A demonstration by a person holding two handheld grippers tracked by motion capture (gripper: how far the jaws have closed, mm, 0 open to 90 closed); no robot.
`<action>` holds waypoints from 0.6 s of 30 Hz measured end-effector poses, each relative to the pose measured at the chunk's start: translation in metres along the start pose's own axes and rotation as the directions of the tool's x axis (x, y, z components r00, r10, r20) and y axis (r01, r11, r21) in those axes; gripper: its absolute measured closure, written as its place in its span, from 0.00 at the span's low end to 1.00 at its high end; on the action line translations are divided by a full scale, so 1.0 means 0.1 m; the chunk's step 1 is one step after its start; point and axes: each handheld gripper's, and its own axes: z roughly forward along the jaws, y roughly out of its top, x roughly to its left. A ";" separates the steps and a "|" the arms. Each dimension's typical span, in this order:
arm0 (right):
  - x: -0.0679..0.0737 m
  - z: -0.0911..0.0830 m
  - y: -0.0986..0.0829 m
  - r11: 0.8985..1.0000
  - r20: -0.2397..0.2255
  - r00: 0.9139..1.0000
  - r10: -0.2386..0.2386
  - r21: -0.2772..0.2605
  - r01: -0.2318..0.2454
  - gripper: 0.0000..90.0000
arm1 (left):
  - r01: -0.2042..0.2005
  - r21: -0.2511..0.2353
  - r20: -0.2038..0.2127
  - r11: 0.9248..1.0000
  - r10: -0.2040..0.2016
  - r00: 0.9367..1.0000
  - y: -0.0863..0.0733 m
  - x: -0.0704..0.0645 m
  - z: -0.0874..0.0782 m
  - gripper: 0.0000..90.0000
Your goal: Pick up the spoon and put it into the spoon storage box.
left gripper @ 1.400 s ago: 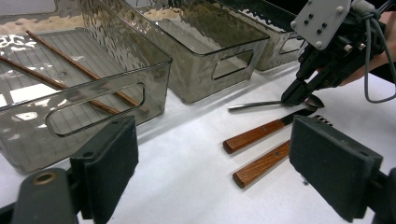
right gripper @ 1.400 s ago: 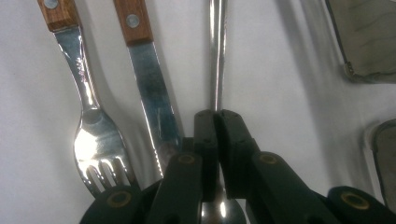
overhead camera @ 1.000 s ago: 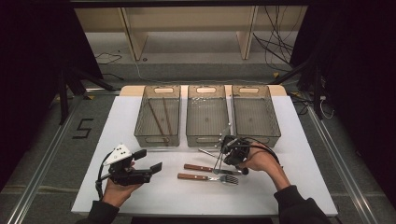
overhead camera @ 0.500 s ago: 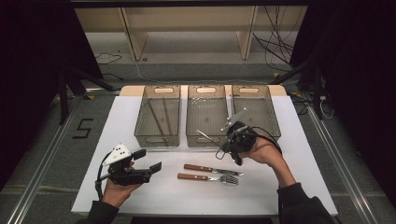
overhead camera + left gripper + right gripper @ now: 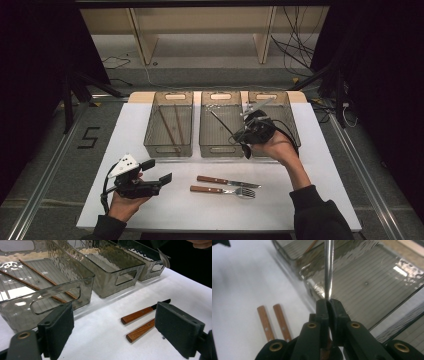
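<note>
From the high view, the right tongs (image 5: 248, 131) hover over the near end of the middle smoked clear plastic bin (image 5: 220, 125), pinching a slim silver-stemmed metal utensil (image 5: 223, 125) whose long axis slants up and left across that bin's floor. The left tongs (image 5: 156, 172) rest spread and empty well to the near left of that bin, on the white counter (image 5: 325, 165).

In the left gripper view, the black pads stand wide apart, framing two wooden-handled pieces, a knife (image 5: 143, 312) and a fork (image 5: 140, 330), lying side by side on the counter in front of the middle bin.

In the right gripper view, the pads are pressed together on the utensil's stem (image 5: 328, 267), which points straight ahead over the middle bin's ribbed floor (image 5: 372, 282); release there looks like the coming move.
</note>
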 end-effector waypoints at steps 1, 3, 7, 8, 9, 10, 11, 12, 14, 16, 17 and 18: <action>-0.01 0.00 0.03 1.000 0.006 1.000 0.004 -0.004 -0.004 0.96 | 0.005 -0.005 0.001 1.000 -0.005 1.000 0.00 0.00 0.00 0.17; -0.03 0.00 0.09 1.000 0.019 1.000 0.014 -0.016 -0.013 0.96 | 0.004 -0.006 -0.001 1.000 -0.004 1.000 0.00 0.00 0.00 0.17; -0.06 0.02 0.19 0.999 0.039 0.999 0.038 -0.032 -0.037 0.96 | -0.003 -0.008 -0.003 1.000 0.003 1.000 0.00 0.00 -0.01 0.17; -0.07 0.02 0.21 0.999 0.043 0.998 0.037 -0.034 -0.035 0.96 | -0.006 -0.008 -0.003 1.000 0.006 1.000 0.00 0.00 -0.01 0.17; -0.08 0.03 0.23 0.999 0.048 0.998 0.043 -0.035 -0.042 0.96 | -0.005 -0.009 -0.005 1.000 0.005 1.000 0.00 0.00 -0.02 0.17; -0.09 0.04 0.26 0.998 0.054 0.997 0.047 -0.035 -0.045 0.96 | -0.004 -0.010 -0.004 1.000 0.003 1.000 -0.01 0.01 -0.02 0.17; -0.10 0.05 0.28 0.998 0.056 0.997 0.051 -0.034 -0.049 0.96 | -0.004 -0.009 -0.003 1.000 0.004 1.000 -0.01 0.01 -0.02 0.17; -0.11 0.06 0.30 0.998 0.056 0.997 0.052 -0.038 -0.050 0.96 | -0.007 -0.006 -0.005 1.000 0.007 1.000 -0.01 0.01 -0.02 0.17; -0.12 0.07 0.34 0.997 0.058 0.996 0.061 -0.042 -0.059 0.96 | -0.005 -0.010 -0.006 1.000 0.005 1.000 -0.01 0.01 -0.03 0.17; -0.14 0.09 0.38 0.997 0.069 0.996 0.058 -0.049 -0.055 0.96 | -0.005 -0.011 -0.006 1.000 0.005 1.000 -0.01 0.01 -0.04 0.17; -0.15 0.09 0.40 0.997 0.072 0.995 0.062 -0.050 -0.059 0.96 | -0.005 -0.012 -0.006 1.000 0.005 1.000 -0.01 0.01 -0.04 0.17; -0.16 0.10 0.42 0.997 0.075 0.995 0.062 -0.053 -0.059 0.96 | -0.006 -0.011 -0.006 1.000 0.006 1.000 -0.01 0.01 -0.04 0.17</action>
